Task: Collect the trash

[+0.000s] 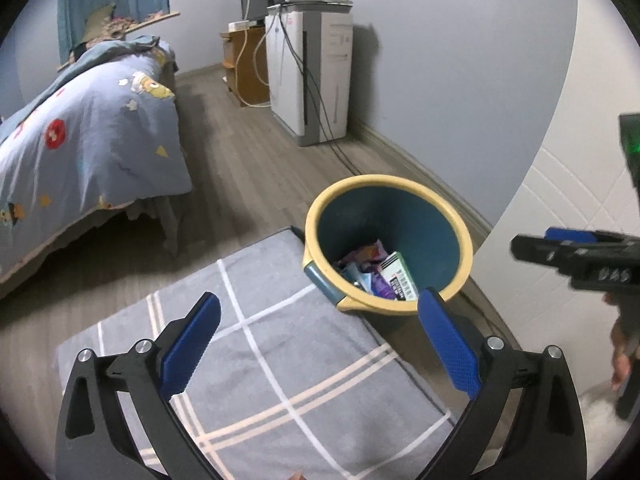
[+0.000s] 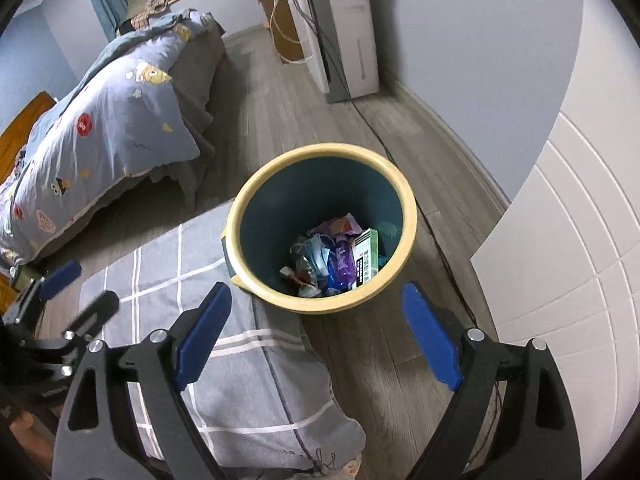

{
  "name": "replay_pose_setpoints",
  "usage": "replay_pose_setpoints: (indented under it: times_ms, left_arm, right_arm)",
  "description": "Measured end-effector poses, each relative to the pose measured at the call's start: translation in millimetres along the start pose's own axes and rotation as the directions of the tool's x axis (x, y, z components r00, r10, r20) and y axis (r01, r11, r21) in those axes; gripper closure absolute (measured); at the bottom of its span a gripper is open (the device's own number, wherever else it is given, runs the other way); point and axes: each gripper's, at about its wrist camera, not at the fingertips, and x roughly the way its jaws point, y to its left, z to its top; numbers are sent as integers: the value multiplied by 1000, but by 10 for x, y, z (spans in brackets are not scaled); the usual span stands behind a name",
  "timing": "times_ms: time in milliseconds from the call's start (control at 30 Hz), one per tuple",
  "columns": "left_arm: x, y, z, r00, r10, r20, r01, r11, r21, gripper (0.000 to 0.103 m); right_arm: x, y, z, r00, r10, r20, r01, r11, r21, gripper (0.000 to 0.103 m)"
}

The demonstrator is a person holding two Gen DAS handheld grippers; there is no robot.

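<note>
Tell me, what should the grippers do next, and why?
Probably turn away from the bin to look for more trash. Both the left gripper and right gripper are open and empty, wrappers already lie inside, and no loose trash shows on the rug.

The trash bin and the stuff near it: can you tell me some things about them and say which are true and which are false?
1. The trash bin has wrappers and a green box inside. True.
2. The right hand-held gripper is squeezing a wrapper. False: it is open and holds nothing.
3. The bin stands beside a grey checked mat. True.
4. The bin is lying on its side. False: it stands upright on the wood floor.
5. The left hand-held gripper is open. True.
6. The bed has a plain red cover. False: it is blue with cartoon prints.
</note>
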Motion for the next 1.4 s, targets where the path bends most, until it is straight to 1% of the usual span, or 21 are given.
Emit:
replay_pose_setpoints:
  times_ms: [133, 267, 533, 1400]
  left_arm:
    - [63, -15, -44, 1000, 7, -17, -6, 1000, 9, 5]
    - [39, 8, -49, 1000, 22, -2, -22, 1000, 7, 5]
    - [16, 31, -41, 1000, 22, 3, -22, 1000, 1, 5]
    - [41, -22, -43, 1000, 21, -5, -21, 1000, 9, 5]
  right_arm:
    - [-19, 26, -22, 1000, -4, 6, 4, 1000, -13, 17]
    - [-41, 50, -41, 1000, -16, 11, 17, 999, -34, 17]
    - [-73, 91, -43, 999, -28, 27, 30, 998, -53, 17]
    - [-50, 72, -39, 1000, -26, 17, 26, 999, -44, 17]
